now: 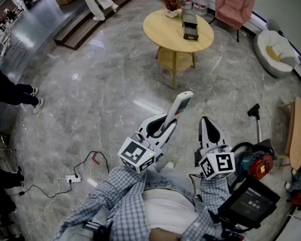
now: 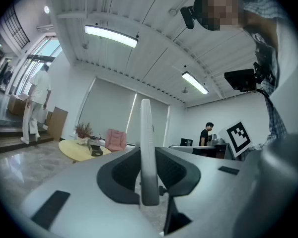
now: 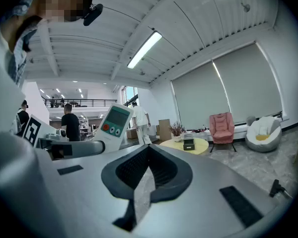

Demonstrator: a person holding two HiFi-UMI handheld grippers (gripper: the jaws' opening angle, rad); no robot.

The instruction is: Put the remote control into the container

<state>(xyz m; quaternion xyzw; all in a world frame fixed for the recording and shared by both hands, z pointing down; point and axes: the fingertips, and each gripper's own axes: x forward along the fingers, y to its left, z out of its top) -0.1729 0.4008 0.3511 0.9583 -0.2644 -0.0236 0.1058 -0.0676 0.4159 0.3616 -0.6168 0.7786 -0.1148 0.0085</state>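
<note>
Remote control is clamped in the left gripper, jaws drawn narrow onto its lower end. The screen end sticks out past the tips and points toward the round table. The left gripper view shows it edge-on between the pads, pinched on both sides. Right gripper carries nothing; its jaws are brought together with tips meeting, and it is held just beside the left one at the person's waist. Container is a small dark box on the table top, near a plant. The table stands well apart from both grippers, with bare stone floor between. Step in hand, as judged: the carry. The remote is already picked up but not yet at the box. Next move calls for closing on the table, bringing the left gripper over the container, lining the remote's long axis with the opening, then lowering before letting go. Which way the opening faces cannot be told from here. The grip is at one end only, so the remote may pivot.
</note>
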